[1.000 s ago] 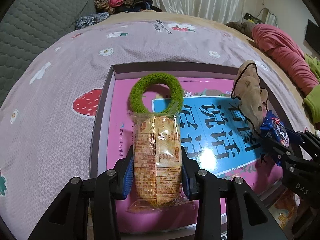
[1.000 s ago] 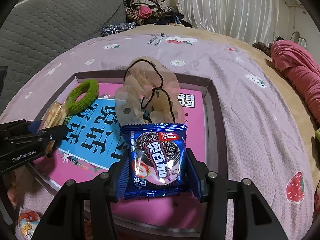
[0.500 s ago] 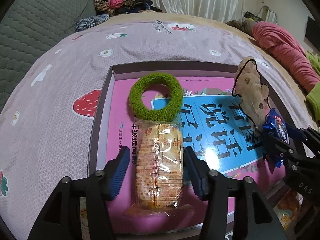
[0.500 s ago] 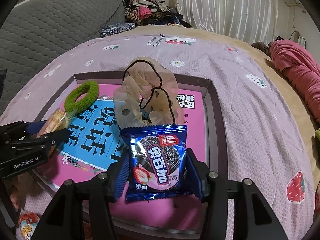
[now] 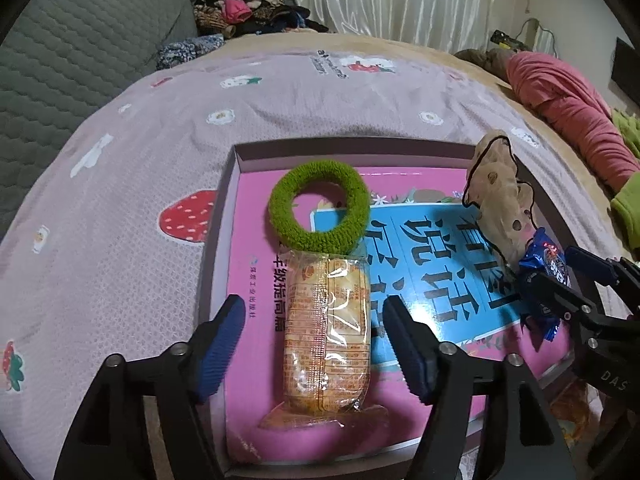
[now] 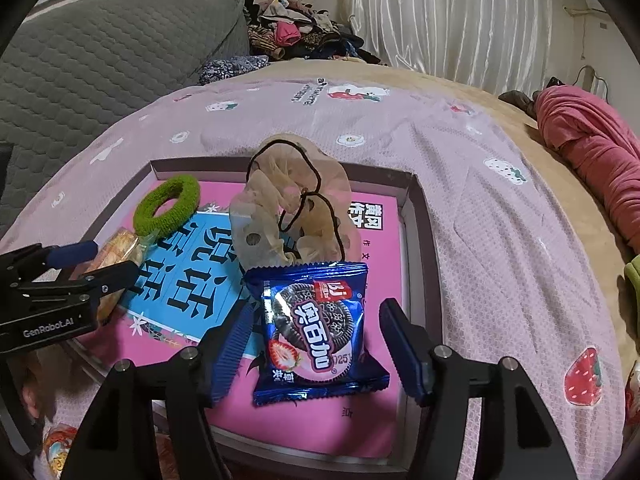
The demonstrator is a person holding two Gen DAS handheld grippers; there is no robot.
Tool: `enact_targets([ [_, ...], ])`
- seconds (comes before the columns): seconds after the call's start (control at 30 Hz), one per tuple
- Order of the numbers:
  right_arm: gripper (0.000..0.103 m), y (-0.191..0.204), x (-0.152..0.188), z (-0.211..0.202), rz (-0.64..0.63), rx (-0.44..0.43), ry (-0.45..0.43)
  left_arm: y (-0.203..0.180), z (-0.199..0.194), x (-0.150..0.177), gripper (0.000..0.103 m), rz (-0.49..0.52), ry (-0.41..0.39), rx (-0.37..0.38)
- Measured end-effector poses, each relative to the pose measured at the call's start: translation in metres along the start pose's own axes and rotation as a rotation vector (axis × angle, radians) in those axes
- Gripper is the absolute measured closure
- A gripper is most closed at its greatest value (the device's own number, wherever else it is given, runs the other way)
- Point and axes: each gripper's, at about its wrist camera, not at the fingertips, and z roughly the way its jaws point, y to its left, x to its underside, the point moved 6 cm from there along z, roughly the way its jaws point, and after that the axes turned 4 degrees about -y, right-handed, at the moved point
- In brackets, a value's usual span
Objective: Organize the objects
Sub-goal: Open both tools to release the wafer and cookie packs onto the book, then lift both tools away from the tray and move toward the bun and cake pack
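Observation:
An orange cracker packet [image 5: 326, 332] lies flat in the pink-lined box [image 5: 256, 264], between the widening jaws of my left gripper [image 5: 312, 316], whose blue pads stand clear of it. A green hair tie [image 5: 319, 211] touches the packet's far end. In the right wrist view a blue cookie packet [image 6: 316, 328] rests in the same box [image 6: 376, 236]; my right gripper [image 6: 318, 320] is opening around it, with its left pad close to the wrapper and its right pad apart. A beige scrunchie [image 6: 280, 216] stands just beyond the cookie packet.
The box sits on a pink bedspread [image 5: 132, 184] with strawberry prints. A grey quilted cushion [image 6: 100, 60] and a heap of clothes [image 6: 296, 36] lie at the back left, and a red garment [image 6: 592, 160] on the right. A small packet [image 6: 58, 448] lies below the bed's near edge.
Both grippers have opened. The cracker packet, first pinched by the left pads, now lies free in the box. The cookie packet has dropped flat as the right pads spread.

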Motion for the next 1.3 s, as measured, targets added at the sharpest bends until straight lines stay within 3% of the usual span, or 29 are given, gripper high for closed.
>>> enact_targets([
  [0.27,0.024,0.0,-0.003,-0.01,0.001,0.017,-0.019,0.0,-0.019,-0.006,0.022,0.021,-0.042,-0.032],
  [0.67,0.016,0.007,-0.012,-0.056,0.018,0.009,-0.084,0.002,-0.064,-0.004,0.016,-0.007,-0.09,-0.019],
  [1.3,0.007,0.043,-0.039,-0.207,-0.05,0.019,-0.225,-0.002,-0.207,-0.006,0.012,-0.008,-0.178,-0.043],
])
